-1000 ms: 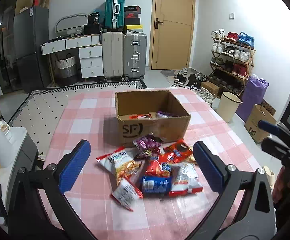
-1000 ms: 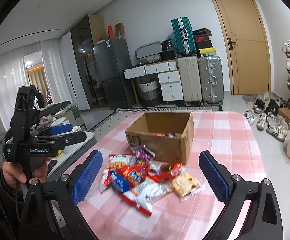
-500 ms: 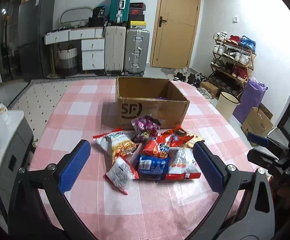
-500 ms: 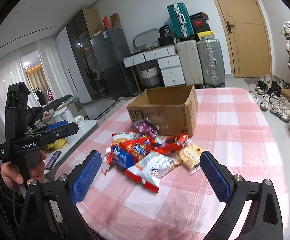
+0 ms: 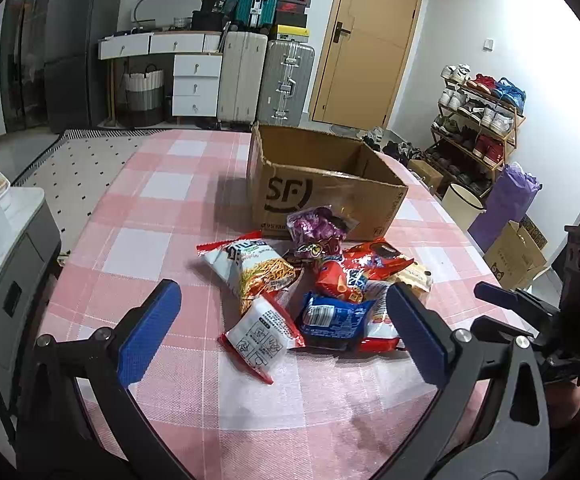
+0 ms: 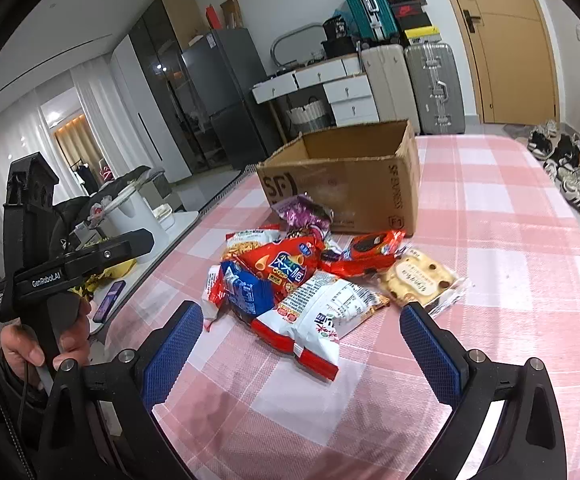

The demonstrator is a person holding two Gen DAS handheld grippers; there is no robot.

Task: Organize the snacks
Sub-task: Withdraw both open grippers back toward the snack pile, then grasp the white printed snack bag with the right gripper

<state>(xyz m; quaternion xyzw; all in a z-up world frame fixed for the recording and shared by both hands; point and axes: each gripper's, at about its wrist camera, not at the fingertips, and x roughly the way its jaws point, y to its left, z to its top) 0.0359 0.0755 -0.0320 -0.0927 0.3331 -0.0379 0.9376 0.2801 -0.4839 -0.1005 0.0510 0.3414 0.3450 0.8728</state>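
Moved: both tongs have come lower and nearer the snack pile than a moment ago, so the bags look bigger now.
Desk: the desk (image 5: 162,184) has a pink and white check cloth, and everything sits on it.
Box: the cardboard box (image 5: 322,188) stands open near the far edge of the desk, about the middle. I cannot see inside it from here.
Snack pile: the snacks (image 5: 310,280) lie in a heap in the middle of the desk, just in front of the box, some bags on top of others.
Big bags: a white and red bag (image 6: 322,320) lies on the near side of the heap by the right tongs; a noodle snack bag (image 5: 256,270) lies on the left side.
Small bags: a blue pack (image 5: 332,316), a purple pack (image 5: 316,228) touching the box front, and a cookie pack (image 6: 420,278) on the right.
How they feel: I think the bags are light, puffy and crinkly, and may slip. The cookies could break if squeezed hard.
Where to hold: pinch a flat sealed end or a loose corner, softly.
Left tongs: the left tongs (image 5: 282,332) are wide apart, holding nothing, over the near side of the heap.
Right tongs: the right tongs (image 6: 300,346) are wide apart too, empty, close to the white and red bag.
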